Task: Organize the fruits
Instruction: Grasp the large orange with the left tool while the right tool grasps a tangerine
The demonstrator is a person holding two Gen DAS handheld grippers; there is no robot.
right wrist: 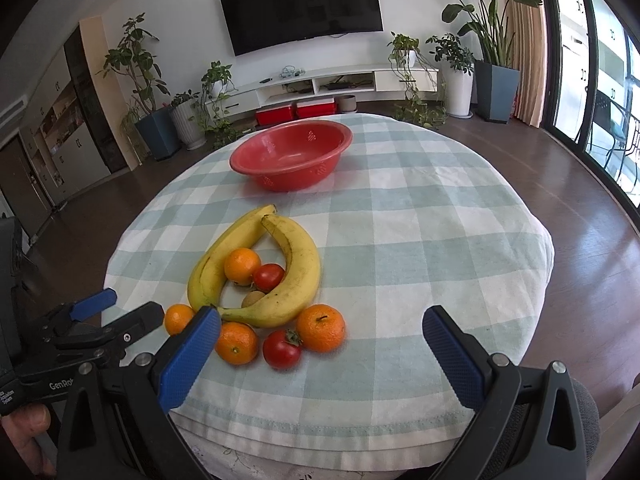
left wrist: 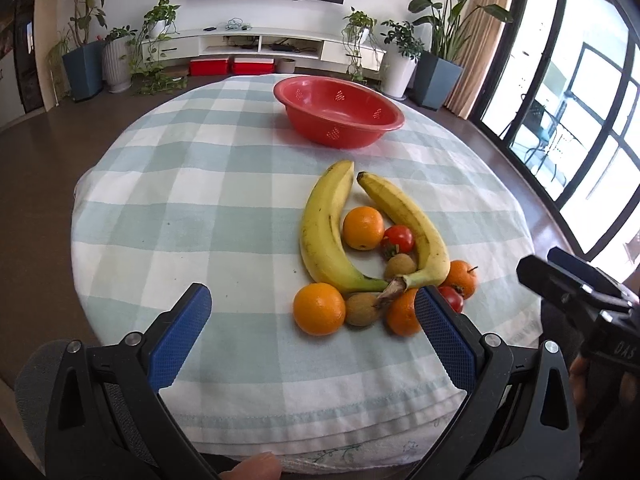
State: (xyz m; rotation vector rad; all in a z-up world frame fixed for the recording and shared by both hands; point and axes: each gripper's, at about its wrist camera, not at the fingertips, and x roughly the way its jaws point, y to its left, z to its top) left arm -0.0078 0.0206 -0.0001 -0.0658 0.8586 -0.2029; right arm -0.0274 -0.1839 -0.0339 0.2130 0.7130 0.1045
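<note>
Both pairs of blue fingers (left wrist: 182,334) stand wide apart with nothing between them, and each hovers at the near edge of the table. Left gripper (left wrist: 312,334) first: just ahead of its right finger sits the fruit pile, so close that the fingertip covers part of one orange (left wrist: 402,314). Right gripper (right wrist: 320,354) next: the same pile lies ahead and toward its left finger (right wrist: 188,364), with a tomato (right wrist: 282,349) nearest the gap.

Now the count. Two bananas (left wrist: 326,232) curve toward each other, tips nearly meeting at the far end, stems meeting at the near end. Inside that ring lie one orange (left wrist: 363,227), one tomato (left wrist: 398,239) and one small brown-green fruit (left wrist: 400,265). Outside the ring, along the near side, sit three more oranges, one more tomato and a second brown-green fruit (left wrist: 361,309). That makes four oranges, two tomatoes and two brown-green fruits.

Farther out, beyond the banana tips, one red colander bowl (left wrist: 316,90) stands empty on the checked tablecloth (left wrist: 200,200), well apart from the pile. Past the table's far edge, potted plants (right wrist: 148,76) flank a wall television (right wrist: 300,4).
</note>
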